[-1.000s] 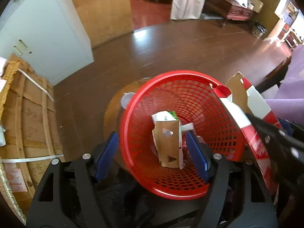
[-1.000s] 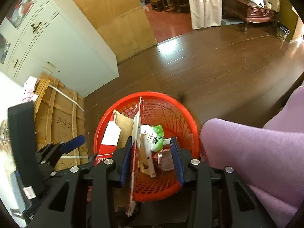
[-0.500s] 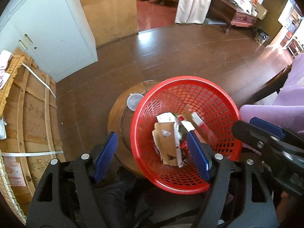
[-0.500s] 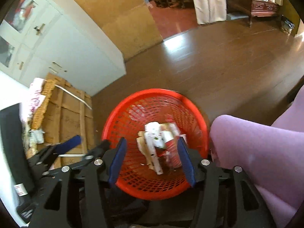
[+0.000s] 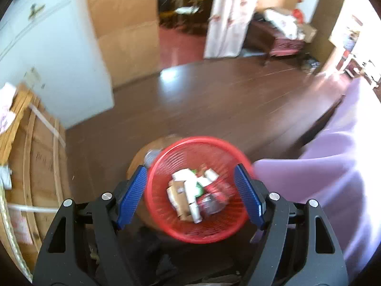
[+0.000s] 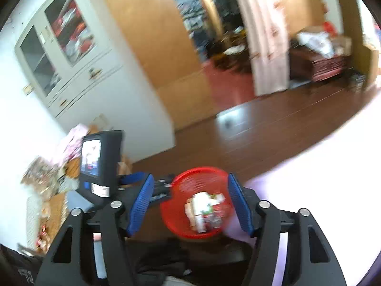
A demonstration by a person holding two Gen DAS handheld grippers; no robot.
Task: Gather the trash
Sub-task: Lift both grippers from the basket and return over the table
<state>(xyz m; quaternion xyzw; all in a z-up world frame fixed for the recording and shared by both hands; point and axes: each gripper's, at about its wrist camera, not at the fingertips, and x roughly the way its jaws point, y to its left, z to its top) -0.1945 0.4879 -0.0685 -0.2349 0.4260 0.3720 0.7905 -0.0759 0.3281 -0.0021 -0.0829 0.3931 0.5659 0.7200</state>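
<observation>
A red mesh basket (image 5: 164,166) stands on a round wooden stool below me, holding a pile of trash (image 5: 188,193): cardboard pieces, white and green cartons and a red-and-white wrapper. My left gripper (image 5: 195,196) is open and empty, well above the basket. My right gripper (image 6: 190,203) is open and empty too, higher still, with the basket (image 6: 190,175) and the trash (image 6: 202,208) small between its fingers. The left gripper's body (image 6: 102,164) shows at the left of the right wrist view. Both views are blurred by motion.
A white cabinet (image 5: 54,54) stands at the left, with flat cardboard boxes (image 5: 31,166) leaning beside it. A purple-clad leg (image 5: 309,178) is right of the basket. Dark wooden floor (image 5: 214,100) stretches ahead toward a doorway and a curtain (image 5: 228,16).
The right gripper let the red-and-white carton go into the basket. Both grippers have since risen away from the basket, which looks smaller now, and more of the room shows.
</observation>
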